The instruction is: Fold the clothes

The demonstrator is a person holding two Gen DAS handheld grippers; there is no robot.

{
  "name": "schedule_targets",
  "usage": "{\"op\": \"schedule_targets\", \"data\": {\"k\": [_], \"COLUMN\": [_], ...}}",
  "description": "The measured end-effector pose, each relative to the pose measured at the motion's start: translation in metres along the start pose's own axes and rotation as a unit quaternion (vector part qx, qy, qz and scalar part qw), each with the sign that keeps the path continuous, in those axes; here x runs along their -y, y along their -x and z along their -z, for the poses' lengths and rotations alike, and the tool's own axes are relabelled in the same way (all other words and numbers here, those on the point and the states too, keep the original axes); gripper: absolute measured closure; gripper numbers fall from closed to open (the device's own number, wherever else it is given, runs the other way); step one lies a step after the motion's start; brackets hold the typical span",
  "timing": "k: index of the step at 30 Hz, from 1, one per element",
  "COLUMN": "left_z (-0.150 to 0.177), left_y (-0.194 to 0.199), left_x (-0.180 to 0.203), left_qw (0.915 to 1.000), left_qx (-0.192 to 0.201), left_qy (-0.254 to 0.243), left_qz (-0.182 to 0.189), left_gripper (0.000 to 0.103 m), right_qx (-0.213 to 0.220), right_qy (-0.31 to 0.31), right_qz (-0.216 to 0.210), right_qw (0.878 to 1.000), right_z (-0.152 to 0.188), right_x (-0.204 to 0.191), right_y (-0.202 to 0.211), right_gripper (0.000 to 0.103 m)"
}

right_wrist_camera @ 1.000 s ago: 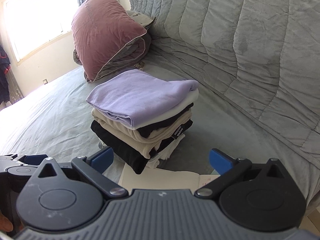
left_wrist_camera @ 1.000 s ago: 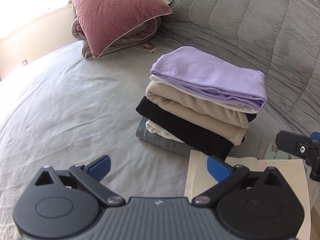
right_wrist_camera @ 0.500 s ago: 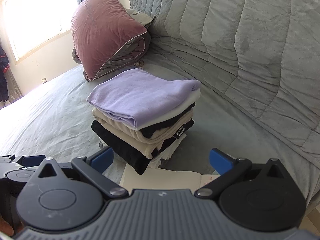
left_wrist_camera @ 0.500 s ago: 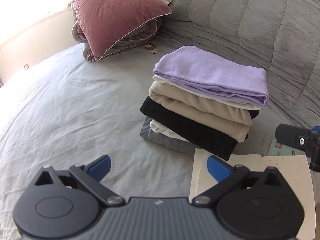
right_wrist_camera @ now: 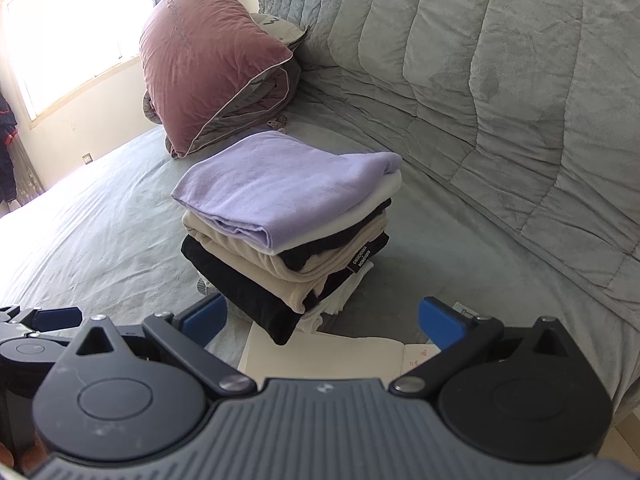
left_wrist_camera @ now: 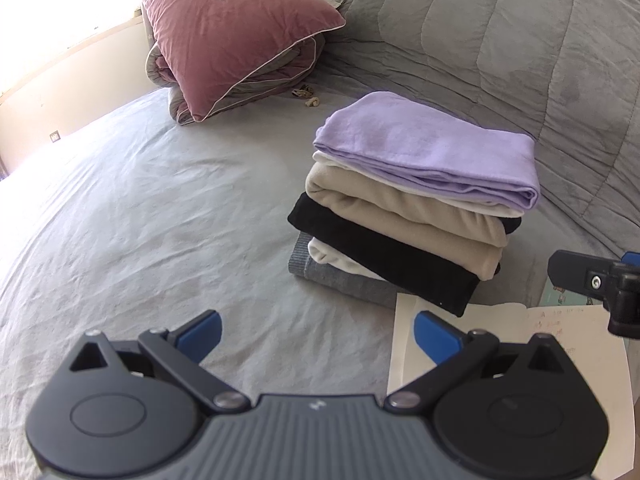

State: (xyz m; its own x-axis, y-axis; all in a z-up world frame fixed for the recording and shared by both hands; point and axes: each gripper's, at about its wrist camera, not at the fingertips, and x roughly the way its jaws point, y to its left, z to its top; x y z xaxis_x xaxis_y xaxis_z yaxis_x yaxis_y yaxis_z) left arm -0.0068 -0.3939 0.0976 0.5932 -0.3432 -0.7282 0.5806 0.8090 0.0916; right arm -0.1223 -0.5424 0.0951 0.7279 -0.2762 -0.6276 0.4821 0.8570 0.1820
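The stack of folded clothes lies on the bed. Since a second ago, both hand-held grippers, left and right, have been drawn slightly back, jaws apart and empty; folding looks finished.

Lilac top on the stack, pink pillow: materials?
Lilac top: looks like thin matte cotton jersey, with soft rounded folds and no sheen. Pink pillow: likely velvet or velour, with patchy sheen and shading across the nap and pale piping at the edge.

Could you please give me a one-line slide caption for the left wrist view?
Left gripper, jaws open and empty, faces a stack of folded clothes topped by a lilac garment on a grey bed.
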Motion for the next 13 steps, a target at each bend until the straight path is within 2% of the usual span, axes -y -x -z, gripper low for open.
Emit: {"op": "schedule_targets", "data": {"k": [13], "left_z": [0.0025], "left_y": [0.0035], "left_x": [0.0058], "left_qw": [0.9999], "left_qx": [0.007], "left_qy": [-0.011], "left_qz": [0.004], "left_gripper": [0.001], "right_qx": [0.001], "right_qy": [-0.004], "right_qz": [0.004], "right_qw": [1.000], "right_z": [-0.0018], "right_x": [0.0016], "right_y": [0.0000], "right_gripper": [0.000]}}
